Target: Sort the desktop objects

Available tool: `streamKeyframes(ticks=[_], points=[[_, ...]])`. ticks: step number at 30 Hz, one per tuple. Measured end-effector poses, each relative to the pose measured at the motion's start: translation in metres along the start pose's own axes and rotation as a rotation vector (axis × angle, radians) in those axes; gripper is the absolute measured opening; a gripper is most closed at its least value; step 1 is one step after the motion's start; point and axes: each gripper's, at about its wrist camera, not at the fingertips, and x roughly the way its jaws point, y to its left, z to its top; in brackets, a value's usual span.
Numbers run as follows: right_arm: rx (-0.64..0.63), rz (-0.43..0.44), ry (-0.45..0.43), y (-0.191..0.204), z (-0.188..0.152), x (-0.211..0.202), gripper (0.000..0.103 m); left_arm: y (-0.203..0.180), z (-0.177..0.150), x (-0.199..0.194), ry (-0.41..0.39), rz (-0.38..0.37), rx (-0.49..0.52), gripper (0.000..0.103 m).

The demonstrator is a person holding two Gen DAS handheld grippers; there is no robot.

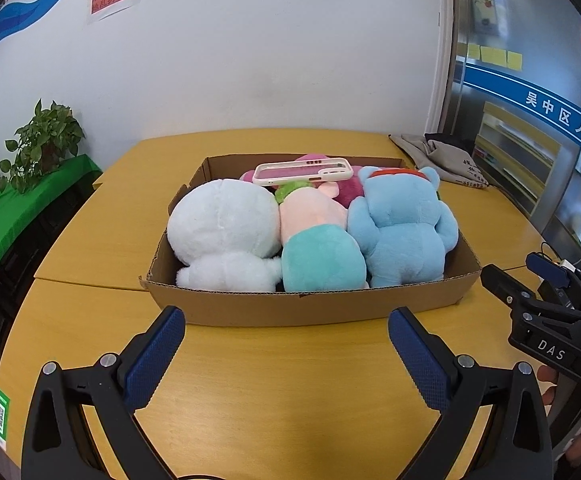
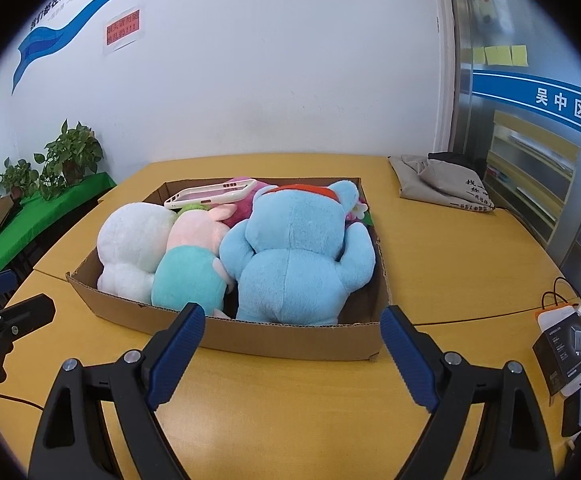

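Note:
A low cardboard box [image 1: 298, 312] [image 2: 290, 340] stands on the yellow table [image 1: 270, 400]. It holds a white plush [image 1: 222, 232] [image 2: 130, 248], a pink and teal plush [image 1: 318, 248] [image 2: 190, 272], a blue plush [image 1: 402, 232] [image 2: 294, 256] and a magenta plush [image 1: 348, 190] behind them. A white-rimmed pink phone case [image 1: 302, 172] [image 2: 210, 194] lies on top of the plushes at the back. My left gripper [image 1: 286, 336] is open and empty in front of the box. My right gripper [image 2: 292, 332] is open and empty at the box's near wall; it also shows in the left wrist view [image 1: 530, 280].
A grey cloth bag [image 1: 438, 156] [image 2: 442, 182] lies at the table's far right. Boxed gadgets and a cable [image 2: 570, 352] sit at the right edge. Potted plants [image 1: 42, 140] stand on a green shelf at left. A wall is behind the table.

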Motion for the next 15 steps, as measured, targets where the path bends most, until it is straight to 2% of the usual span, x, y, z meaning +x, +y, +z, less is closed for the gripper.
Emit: streamKeyframes(ticks=[11,15], points=[[-0.024,0.001,0.013,0.008,0.0,0.003,0.09,0.009,-0.003,0.005,0.007,-0.008,-0.022,0.103],[-0.006,0.027,0.032,0.01,0.0,0.007,0.09,0.011,-0.005,0.007,0.014,-0.014,-0.027,0.103]])
